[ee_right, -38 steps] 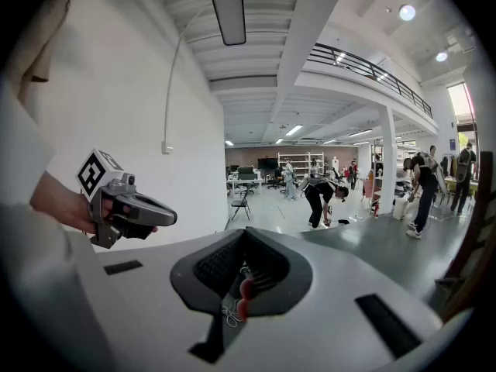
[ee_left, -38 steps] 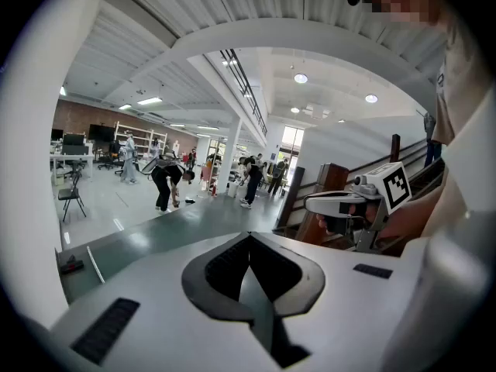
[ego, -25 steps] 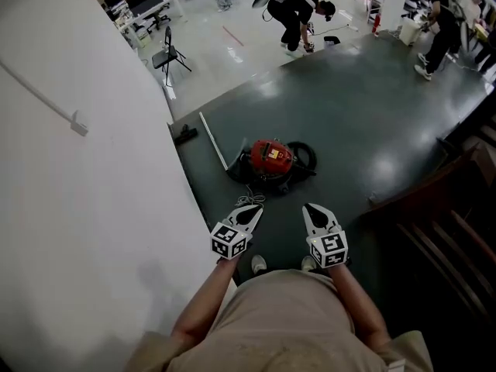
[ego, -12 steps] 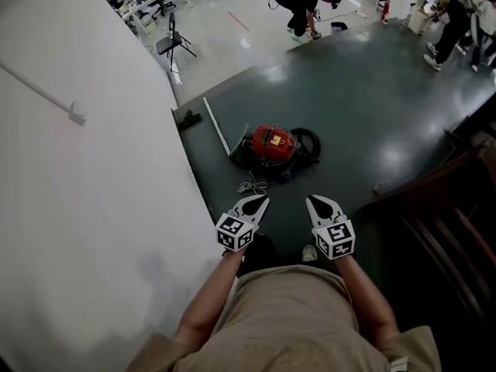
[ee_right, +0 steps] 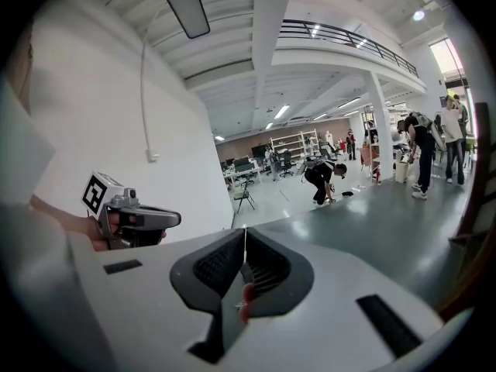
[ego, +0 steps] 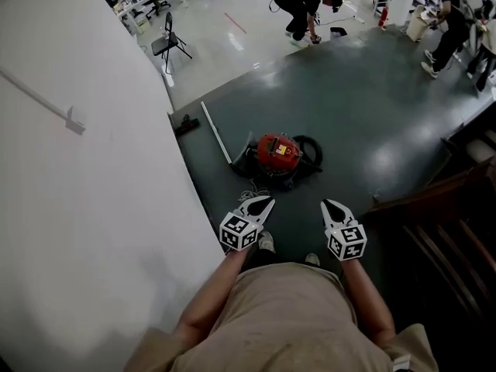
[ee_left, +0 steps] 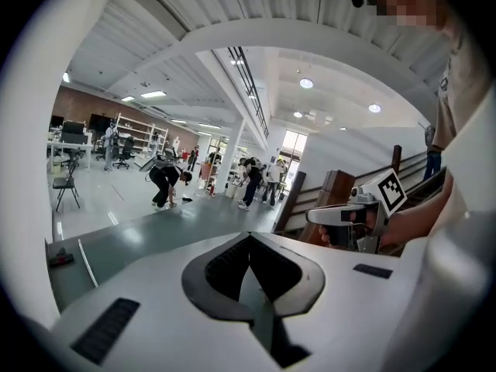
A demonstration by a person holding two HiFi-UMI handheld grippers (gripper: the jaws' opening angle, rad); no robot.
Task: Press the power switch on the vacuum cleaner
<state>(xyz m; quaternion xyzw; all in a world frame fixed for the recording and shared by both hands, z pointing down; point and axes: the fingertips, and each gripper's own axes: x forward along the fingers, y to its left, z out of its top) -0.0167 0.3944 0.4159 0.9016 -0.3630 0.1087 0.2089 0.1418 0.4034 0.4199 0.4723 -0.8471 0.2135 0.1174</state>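
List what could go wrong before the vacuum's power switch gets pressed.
1. The loose cord lies on the floor on the near side of the vacuum cleaner; a step could snag it.
2. The left gripper and right gripper, both shut, are well short of it, so a long stoop may press off target.

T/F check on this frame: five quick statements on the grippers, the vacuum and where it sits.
1. The red vacuum cleaner sits on the dark floor ahead of both grippers. True.
2. The left gripper is clamped on the vacuum's hose. False: its fingers are together on nothing, well short of the vacuum.
3. The right gripper has its fingers together and holds nothing. True.
4. The vacuum stands on the light floor. False: it is on the dark floor; the light floor lies beyond it.
5. A white wall runs along the person's left. True.
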